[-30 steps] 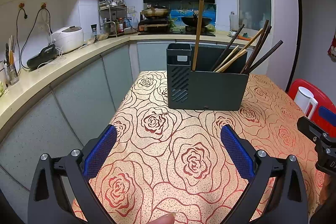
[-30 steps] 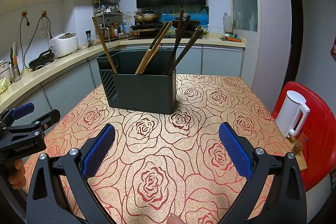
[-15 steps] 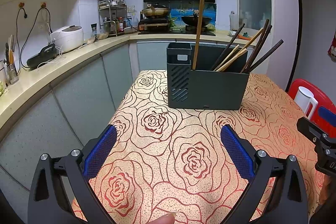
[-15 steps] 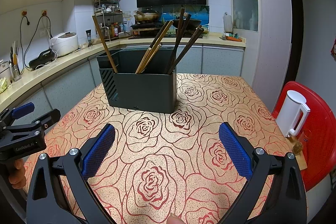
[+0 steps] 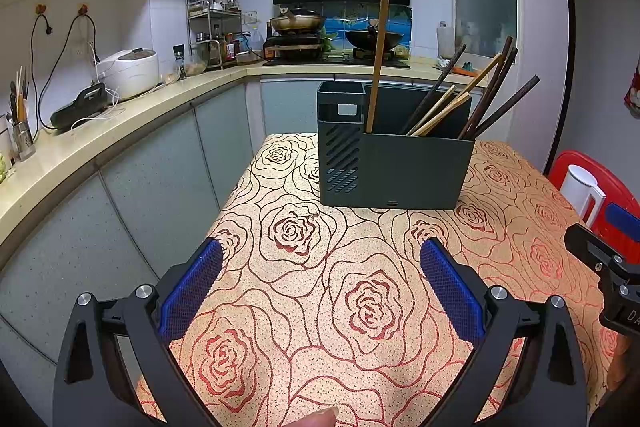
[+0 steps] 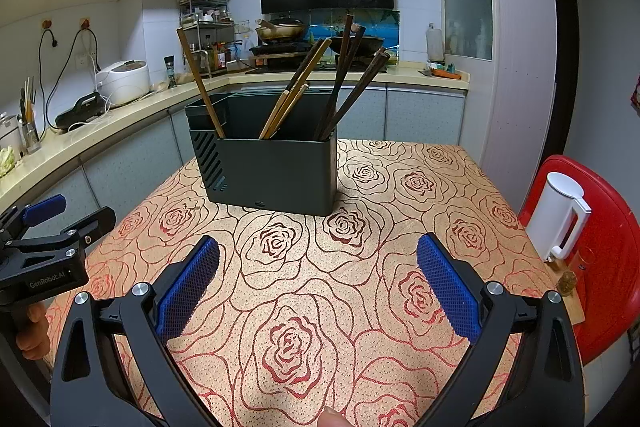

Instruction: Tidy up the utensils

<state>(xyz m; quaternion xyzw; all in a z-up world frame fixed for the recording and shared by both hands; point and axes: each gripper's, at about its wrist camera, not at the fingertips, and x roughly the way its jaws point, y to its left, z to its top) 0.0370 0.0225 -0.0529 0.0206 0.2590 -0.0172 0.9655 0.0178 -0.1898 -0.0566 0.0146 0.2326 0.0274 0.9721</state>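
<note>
With both the left gripper (image 5: 320, 287) and right gripper (image 6: 318, 283) wide open and empty, better approach the chopsticks (image 6: 352, 87) in the holder (image 6: 276, 175) slowly, gripping one near its top.

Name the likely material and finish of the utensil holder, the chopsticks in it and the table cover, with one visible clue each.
Utensil holder: probably matte moulded plastic, dark grey-green; rounded corners, slotted vents on its side.
Chopsticks: seemingly wood or bamboo; some pale tan, others dark brown, with dull surfaces.
Table cover: looks like woven or textured cloth, possibly vinyl; speckled tan ground, red rose outlines.
</note>
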